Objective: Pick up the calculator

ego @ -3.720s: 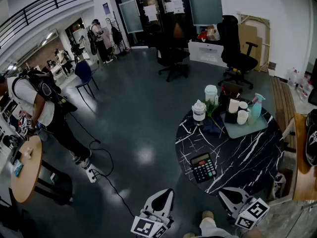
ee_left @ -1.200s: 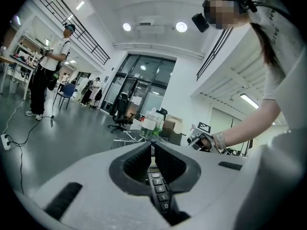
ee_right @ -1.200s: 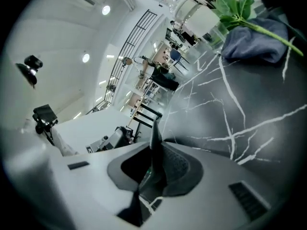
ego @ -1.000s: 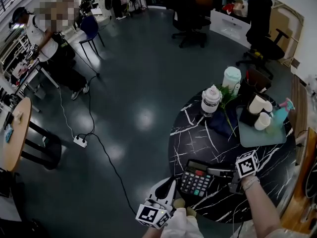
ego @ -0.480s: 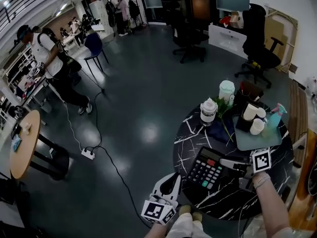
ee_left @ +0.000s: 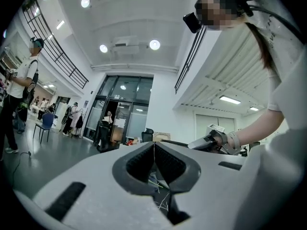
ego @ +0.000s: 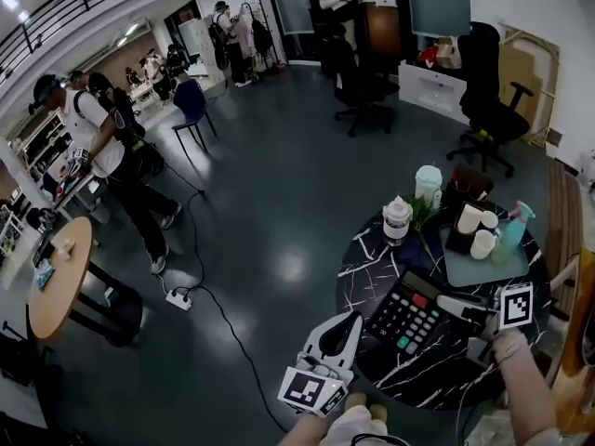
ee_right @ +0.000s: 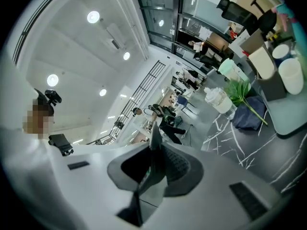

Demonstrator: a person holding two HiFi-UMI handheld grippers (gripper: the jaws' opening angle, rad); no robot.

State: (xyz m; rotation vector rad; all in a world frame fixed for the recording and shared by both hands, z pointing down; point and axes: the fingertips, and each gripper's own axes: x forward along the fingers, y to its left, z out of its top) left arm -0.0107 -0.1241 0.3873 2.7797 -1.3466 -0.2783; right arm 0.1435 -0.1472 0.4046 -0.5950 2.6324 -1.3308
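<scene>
The calculator is dark with a black keypad and a few red and teal keys. It hangs tilted above the black marble table, gripped at its right edge by my right gripper. In the right gripper view the calculator shows edge-on, a thin slab pinched between the jaws of the right gripper. My left gripper floats left of the calculator, off the table's edge, shut with nothing in it. In the left gripper view the left gripper has its pads pressed together.
At the table's far side a grey tray carries white cups and a teal spray bottle. Beside it are a white jar, a lidded cup and a green plant. A cable and power strip lie on the floor. A wooden table and people stand left.
The calculator lay flat on the table at first; the right gripper took its right edge and has lifted it up. Both grippers have risen in the last second.
</scene>
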